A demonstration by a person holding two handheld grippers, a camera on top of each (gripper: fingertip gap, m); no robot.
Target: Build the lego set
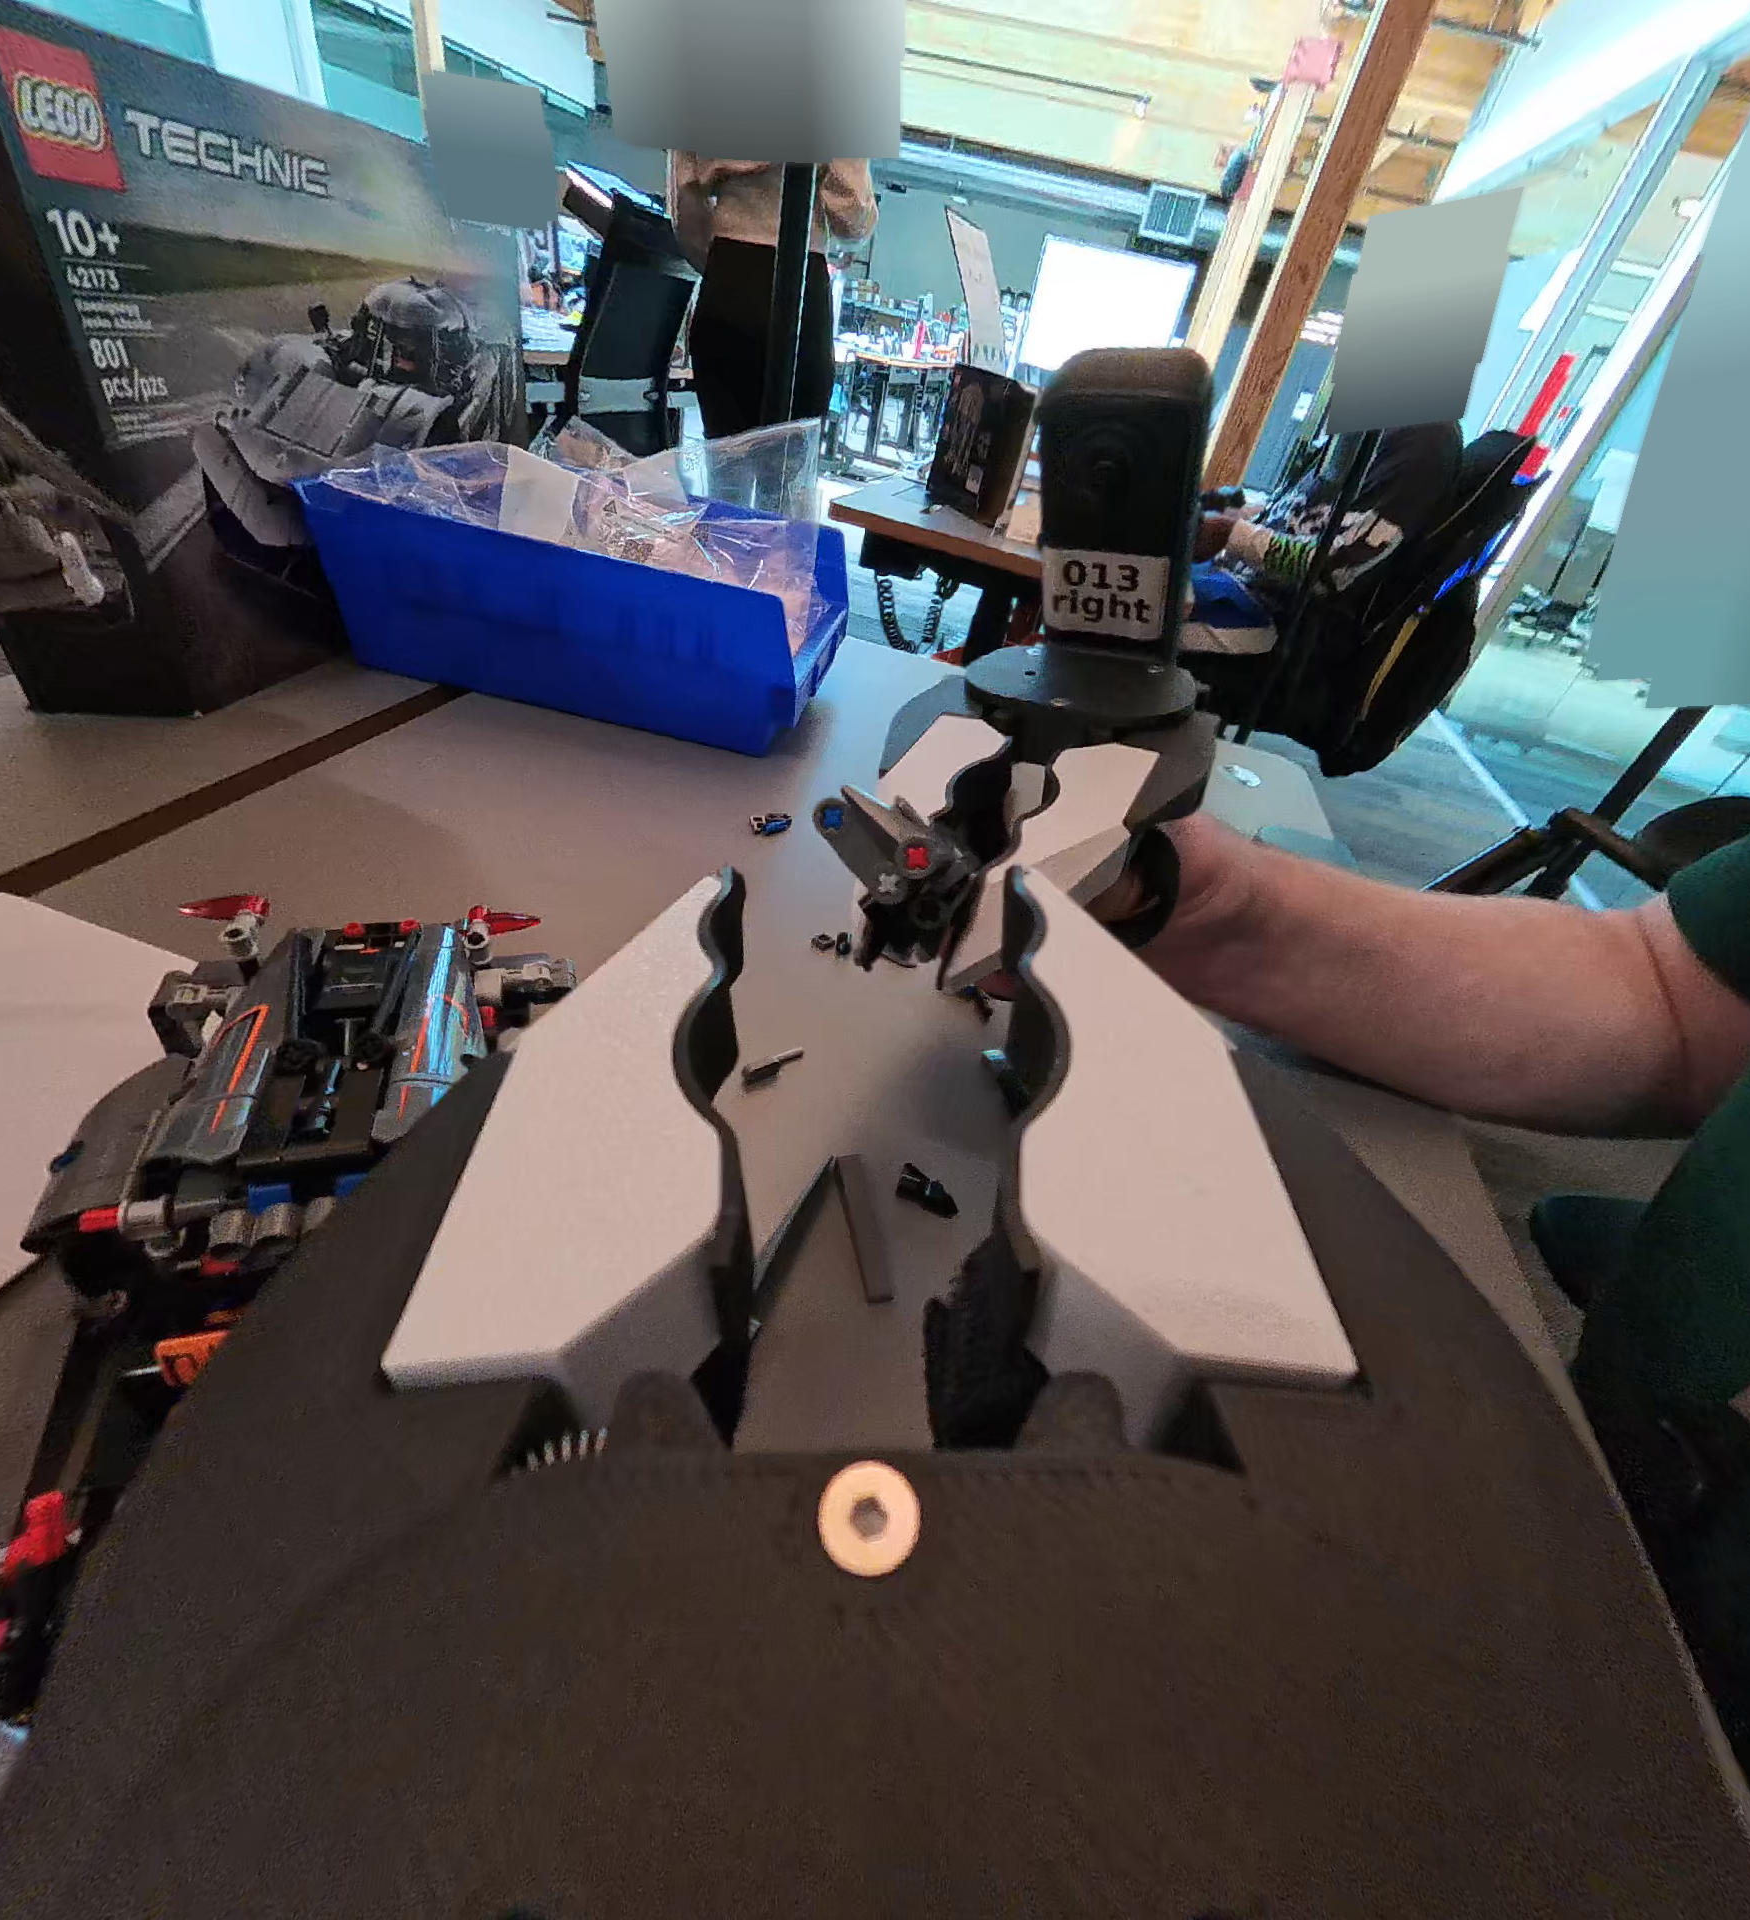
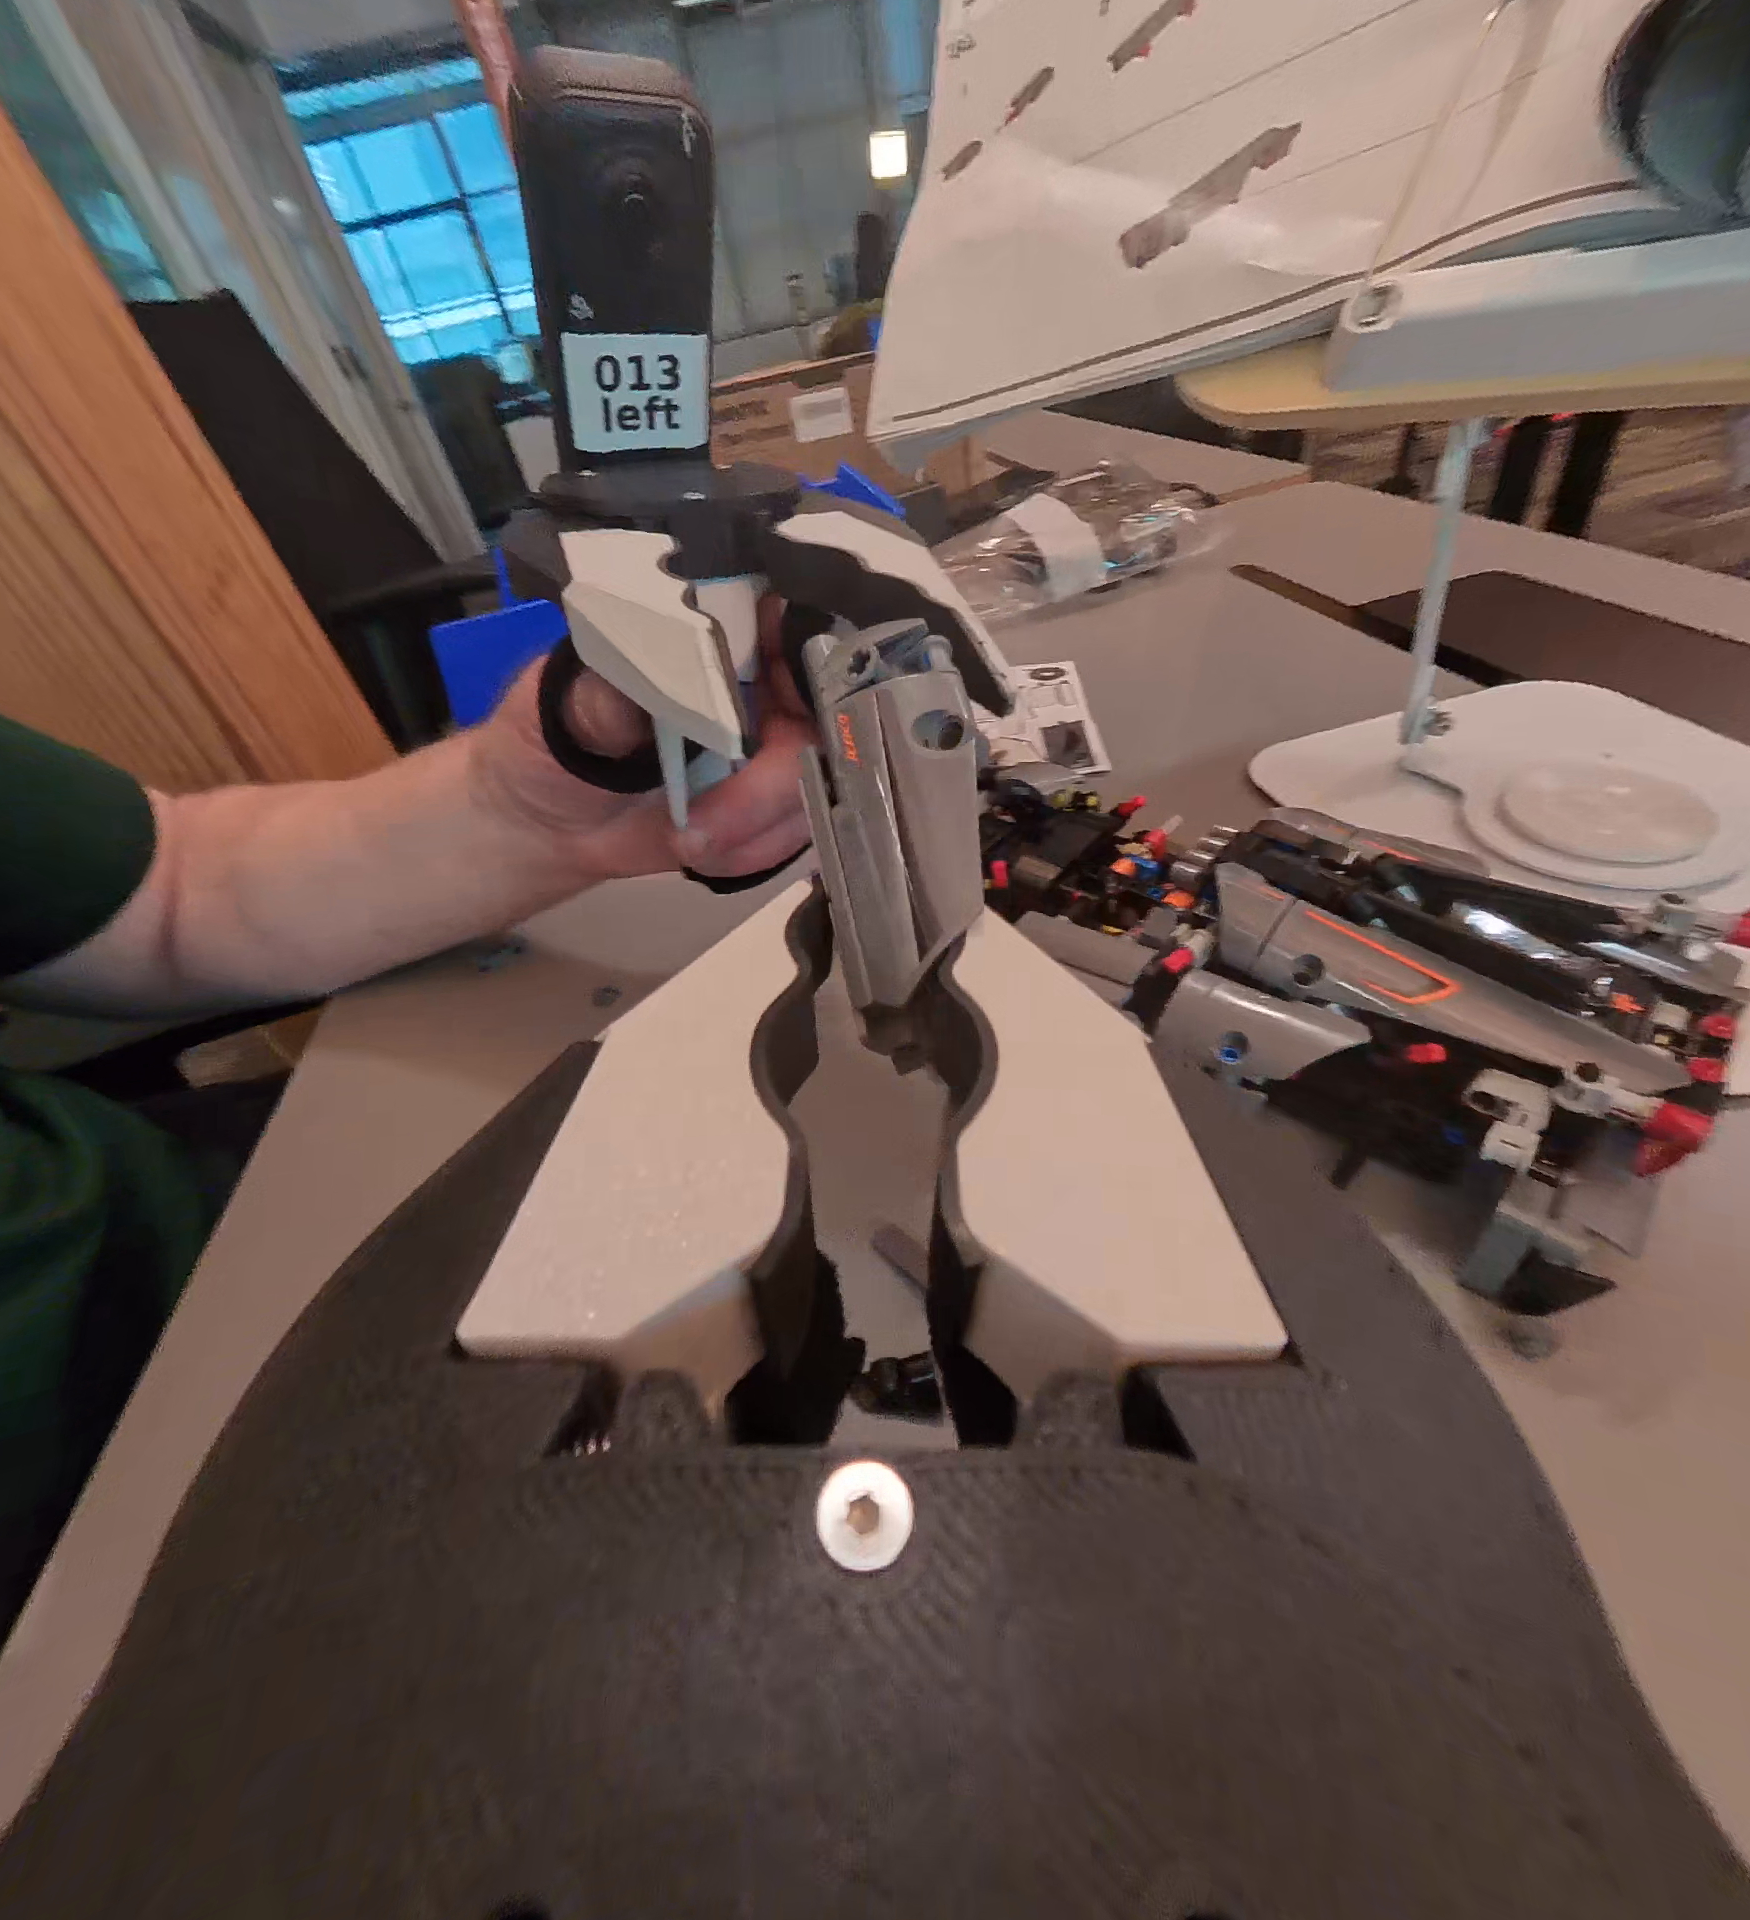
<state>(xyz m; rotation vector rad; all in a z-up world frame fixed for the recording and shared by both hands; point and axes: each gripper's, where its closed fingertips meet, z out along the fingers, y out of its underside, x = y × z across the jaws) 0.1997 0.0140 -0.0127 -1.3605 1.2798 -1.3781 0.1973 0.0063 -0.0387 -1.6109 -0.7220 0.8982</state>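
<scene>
Right gripper (image 2: 876, 997) is clamped on one grey lego sub-assembly (image 2: 892, 831), a long panelled piece with an orange marking. Its long axis runs nearly upright, leaning slightly, the lower end pinched between the fingertips and the upper end pointing up and away toward the far side. In the left wrist view the same piece (image 1: 897, 862) shows red and blue axle ends and sits above the worktop (image 1: 538, 790).

Left gripper (image 1: 876, 935) stands with its jaws spread and nothing between them; it faces the right one, close to the held piece.

One large partly built lego car (image 1: 310, 1049), dark with orange lines and red pins, lies on the worktop to the left in the left wrist view, its long axis running from near to far.

About six small loose parts lie scattered on the worktop, among them a grey pin (image 1: 772, 1067) and a black connector (image 1: 925, 1190).

At the far side stand one blue bin (image 1: 580, 613) holding clear bags and one lego box (image 1: 175, 343).
</scene>
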